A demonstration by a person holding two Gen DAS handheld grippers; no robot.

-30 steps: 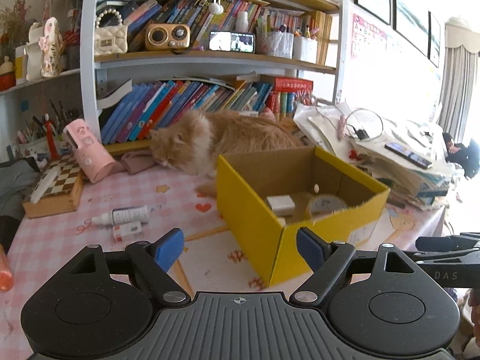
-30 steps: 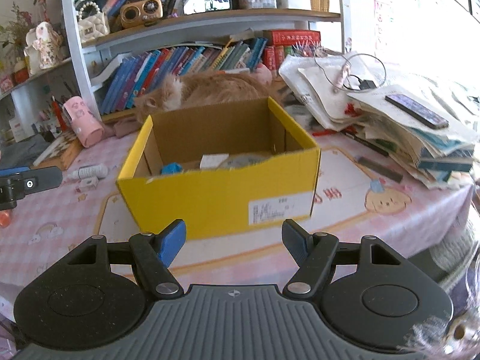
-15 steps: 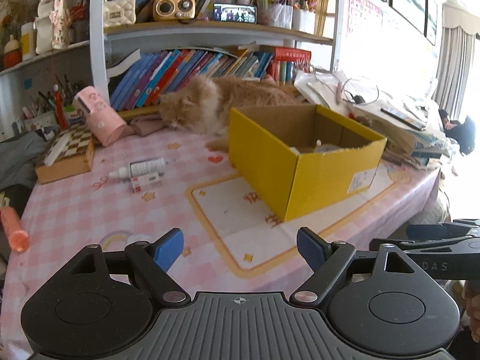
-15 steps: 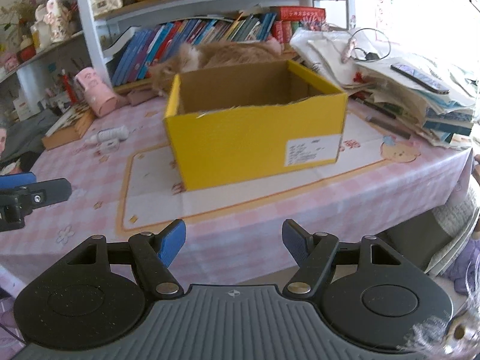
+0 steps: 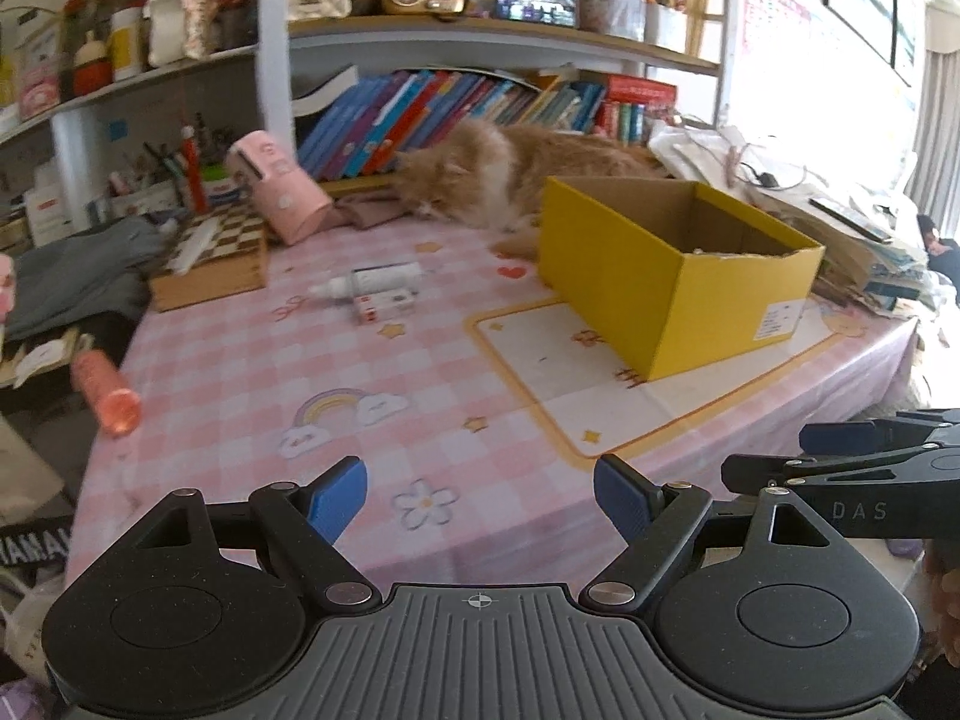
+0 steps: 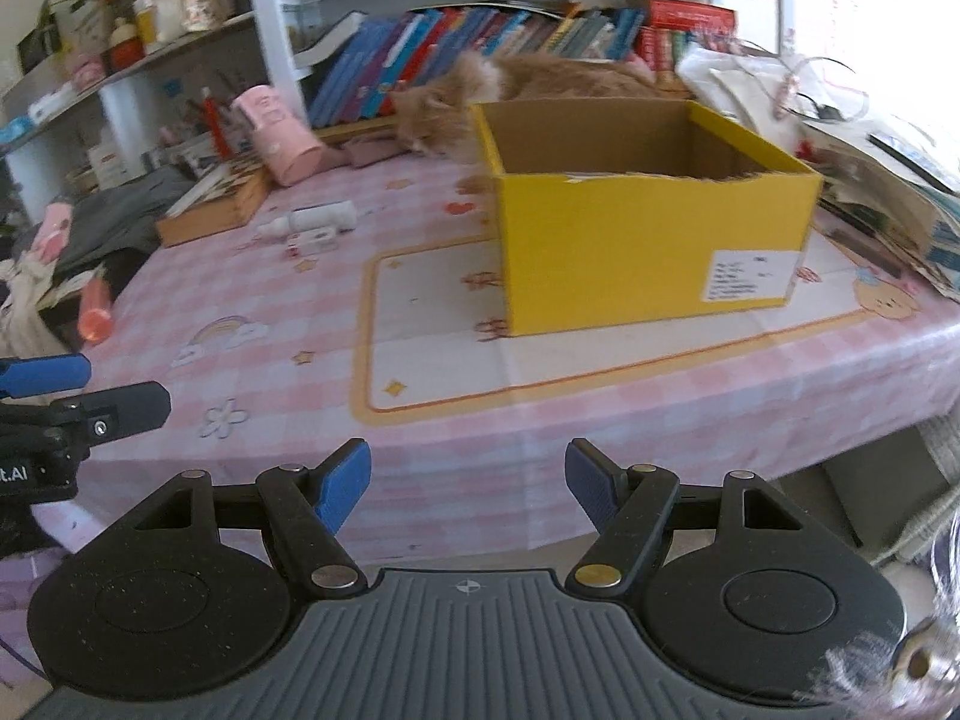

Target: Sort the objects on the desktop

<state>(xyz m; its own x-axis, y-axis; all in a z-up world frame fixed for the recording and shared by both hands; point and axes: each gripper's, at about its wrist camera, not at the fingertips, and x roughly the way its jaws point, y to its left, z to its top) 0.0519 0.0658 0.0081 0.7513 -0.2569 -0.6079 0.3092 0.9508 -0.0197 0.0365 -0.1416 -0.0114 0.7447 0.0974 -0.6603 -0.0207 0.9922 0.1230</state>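
Leftmost, an orange tube [image 5: 103, 391] lies at the bench's left edge, partly hanging over it. Further in, toward the back left corner, a checkered wooden box [image 5: 211, 258] sits beside a tipped pink case [image 5: 277, 186]. Near the middle of the pink checked bench [image 5: 252, 372], a white dropper bottle [image 5: 367, 283] lies on its side, touching a small white-and-red carton [image 5: 385, 306]. Behind, along the back edge, an orange cat [image 5: 510, 174] rests against the yellow cardboard box [image 5: 678, 276], which stands open-topped on the right half of the bench. Stacked papers [image 5: 840, 228] crowd the right edge. The left gripper [image 5: 480, 495] hovers off the near edge, jaws released, nothing between them. The right gripper [image 6: 469, 480] hangs likewise, jaws spread and empty.
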